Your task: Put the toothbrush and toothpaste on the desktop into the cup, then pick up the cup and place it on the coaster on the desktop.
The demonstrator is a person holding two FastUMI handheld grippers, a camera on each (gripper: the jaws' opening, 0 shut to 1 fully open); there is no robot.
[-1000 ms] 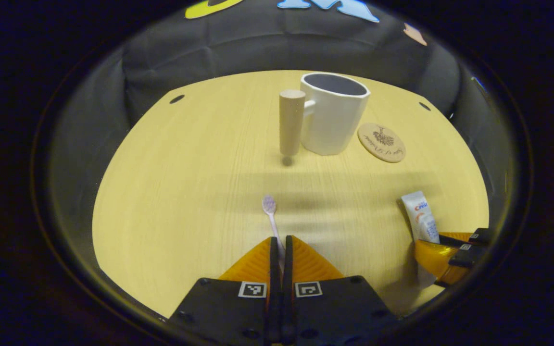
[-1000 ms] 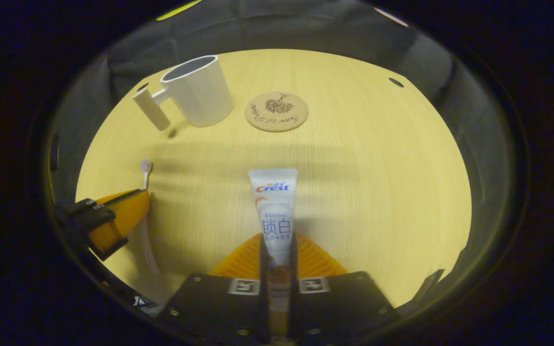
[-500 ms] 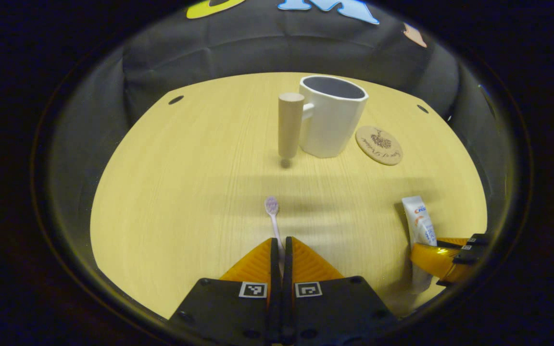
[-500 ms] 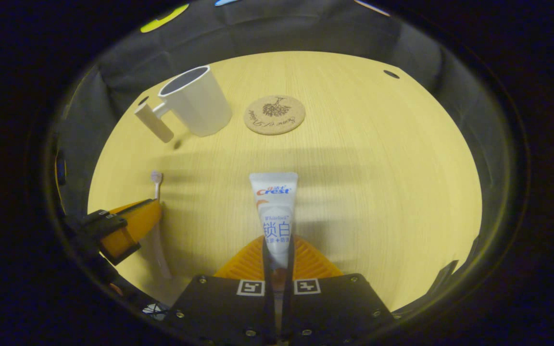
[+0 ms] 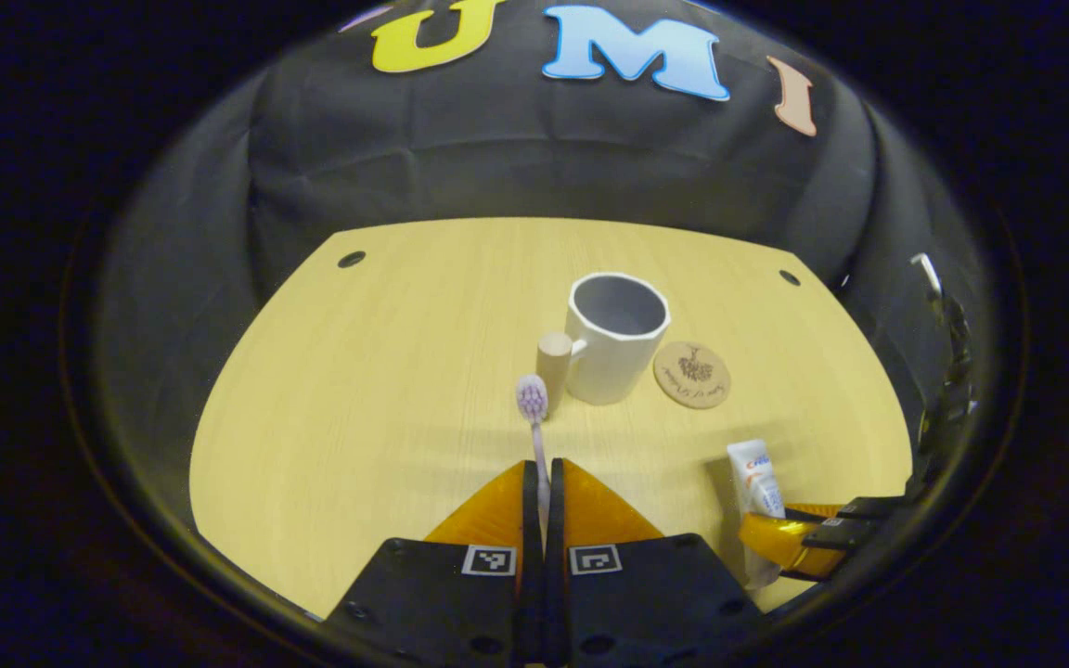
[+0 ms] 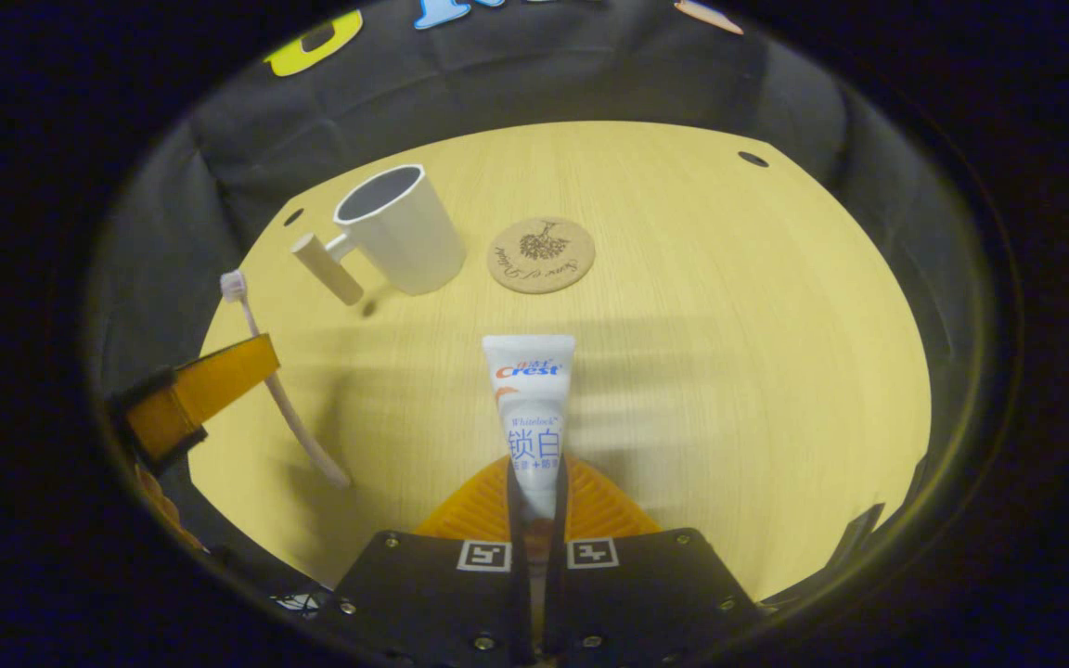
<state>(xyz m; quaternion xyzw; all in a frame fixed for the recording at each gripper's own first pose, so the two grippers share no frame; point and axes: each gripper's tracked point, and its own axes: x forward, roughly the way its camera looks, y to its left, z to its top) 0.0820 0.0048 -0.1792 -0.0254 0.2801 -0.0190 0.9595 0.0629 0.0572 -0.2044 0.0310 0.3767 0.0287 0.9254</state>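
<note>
My left gripper (image 5: pixel 543 475) is shut on the toothbrush (image 5: pixel 534 422), whose bristle head points toward the white cup (image 5: pixel 616 336). The right gripper view shows that toothbrush (image 6: pixel 276 382) lifted off the table and tilted, held by the left gripper (image 6: pixel 261 357). My right gripper (image 6: pixel 537 478) is shut on the toothpaste tube (image 6: pixel 530 408), flat end forward. The tube (image 5: pixel 755 481) and right gripper (image 5: pixel 780 524) appear low right in the left gripper view. The cup (image 6: pixel 403 229) stands upright with a wooden handle (image 6: pixel 328 268). A round cork coaster (image 6: pixel 540 254) lies just right of it.
The light wooden table (image 5: pixel 386 390) has small dark holes near its far corners (image 5: pixel 351 259). Black cloth walls close it in at the back and sides. Bare tabletop (image 6: pixel 757 353) stretches to the right of the coaster.
My left gripper rose and drew back with the toothbrush, now clear of the table. The right gripper stayed shut on the toothpaste and rose slightly.
</note>
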